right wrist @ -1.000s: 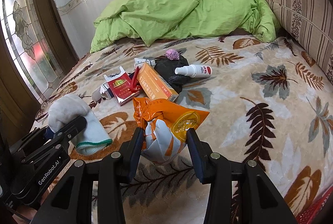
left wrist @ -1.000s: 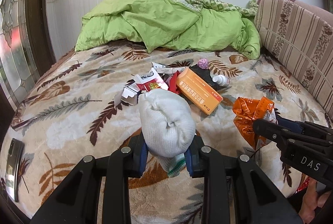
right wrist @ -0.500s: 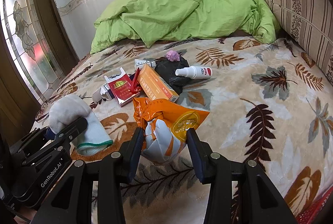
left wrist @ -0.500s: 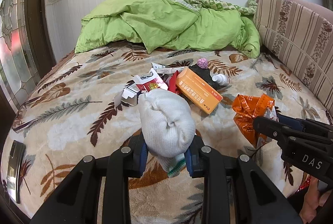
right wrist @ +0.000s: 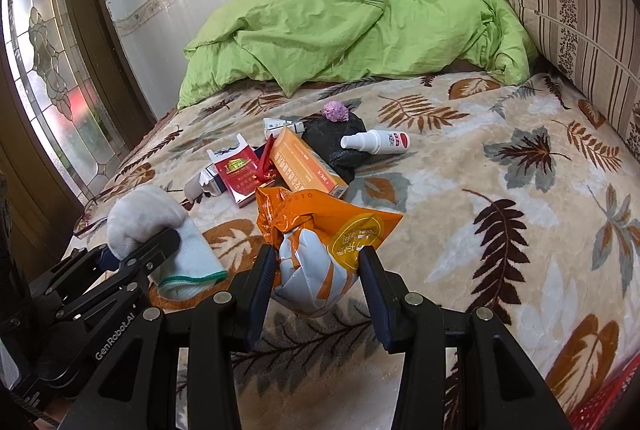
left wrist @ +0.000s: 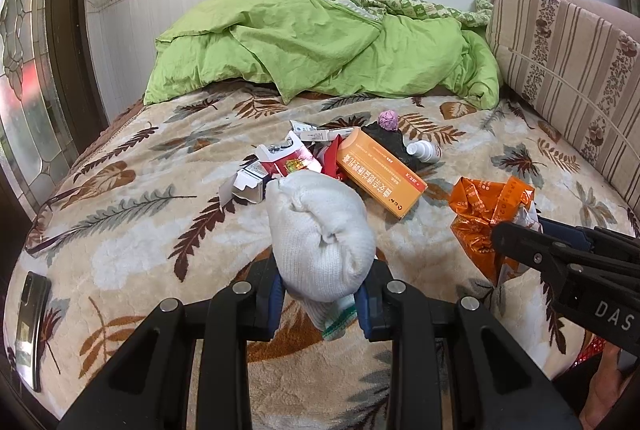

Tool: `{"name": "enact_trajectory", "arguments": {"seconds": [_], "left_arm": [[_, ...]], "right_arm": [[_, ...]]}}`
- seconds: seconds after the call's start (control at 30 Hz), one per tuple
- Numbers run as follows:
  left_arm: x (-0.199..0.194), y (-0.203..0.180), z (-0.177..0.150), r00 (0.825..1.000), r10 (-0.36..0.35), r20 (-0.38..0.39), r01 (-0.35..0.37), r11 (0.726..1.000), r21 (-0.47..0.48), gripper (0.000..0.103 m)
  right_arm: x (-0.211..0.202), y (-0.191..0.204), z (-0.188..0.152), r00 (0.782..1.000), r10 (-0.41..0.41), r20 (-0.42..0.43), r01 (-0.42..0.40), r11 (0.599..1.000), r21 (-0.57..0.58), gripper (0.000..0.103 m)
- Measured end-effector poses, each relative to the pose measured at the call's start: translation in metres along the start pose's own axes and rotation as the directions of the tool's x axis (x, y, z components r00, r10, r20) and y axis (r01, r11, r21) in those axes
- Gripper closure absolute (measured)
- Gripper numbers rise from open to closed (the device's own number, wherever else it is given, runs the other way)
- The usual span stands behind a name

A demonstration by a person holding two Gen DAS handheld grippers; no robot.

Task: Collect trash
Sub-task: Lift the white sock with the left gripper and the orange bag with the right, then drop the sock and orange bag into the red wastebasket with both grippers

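Observation:
My left gripper [left wrist: 319, 304] is shut on a rolled white sock [left wrist: 320, 234] with a green-trimmed cuff, held above the leaf-patterned bed blanket [left wrist: 132, 230]. In the right wrist view that same sock [right wrist: 148, 218] shows at the left. My right gripper [right wrist: 318, 272] is shut on a crumpled orange snack wrapper [right wrist: 320, 230], also seen from the left wrist as the wrapper [left wrist: 484, 214]. Beyond both lies a trash pile: an orange box [right wrist: 306, 162], red cigarette packs [right wrist: 236, 170], a white spray bottle [right wrist: 376, 142], a black bag [right wrist: 340, 138] and a purple wad [right wrist: 336, 111].
A green duvet [left wrist: 320, 46] is heaped at the far end of the bed. A striped cushion [left wrist: 568, 58] lines the right side. A phone [left wrist: 30, 326] and glasses [left wrist: 52, 214] lie near the left edge. A red basket [right wrist: 600, 410] shows at bottom right.

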State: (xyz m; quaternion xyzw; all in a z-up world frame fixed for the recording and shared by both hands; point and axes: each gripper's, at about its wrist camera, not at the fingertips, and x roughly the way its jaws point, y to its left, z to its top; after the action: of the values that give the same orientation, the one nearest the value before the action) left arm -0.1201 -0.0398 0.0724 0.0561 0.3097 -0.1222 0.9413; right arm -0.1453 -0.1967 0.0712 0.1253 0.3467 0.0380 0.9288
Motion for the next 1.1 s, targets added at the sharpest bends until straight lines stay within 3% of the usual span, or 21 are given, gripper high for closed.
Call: {"name": "enact_trajectory", "arguments": {"seconds": [0.4,0.57,0.7,0.9,1.03,1.1], "left_arm": [[-0.007,0.001,0.0,1.0,-0.017,0.008,0.017,1.0,0.008,0.075],[-0.024,-0.004,0.004,0.998,-0.066,0.015,0.066,0.998,0.015,0.075],[-0.043,-0.024,0.006,0.989,-0.149,0.022,0.148,0.988,0.05,0.075],[-0.071,-0.064,0.014,0.958,-0.285,0.017,0.28,0.95,0.135,0.075],[-0.085,-0.105,0.016,0.92,-0.391,-0.027,0.389,0.901,0.192,0.075],[-0.09,-0.128,0.016,0.89,-0.452,-0.061,0.454,0.863,0.221,0.075]], "right_arm": [[-0.019,-0.008,-0.005,1.0,0.019,0.017,-0.02,0.999,0.045,0.057],[-0.042,-0.02,-0.012,0.999,0.037,0.011,-0.038,0.995,0.092,0.057],[-0.076,-0.034,-0.02,0.999,0.046,0.028,-0.049,0.992,0.117,0.057],[-0.138,-0.072,-0.032,0.997,-0.012,0.081,-0.002,0.985,0.17,0.057],[-0.175,-0.112,-0.047,0.99,-0.102,0.096,0.075,0.967,0.244,0.057],[-0.194,-0.138,-0.057,0.983,-0.157,0.092,0.124,0.948,0.294,0.057]]}}
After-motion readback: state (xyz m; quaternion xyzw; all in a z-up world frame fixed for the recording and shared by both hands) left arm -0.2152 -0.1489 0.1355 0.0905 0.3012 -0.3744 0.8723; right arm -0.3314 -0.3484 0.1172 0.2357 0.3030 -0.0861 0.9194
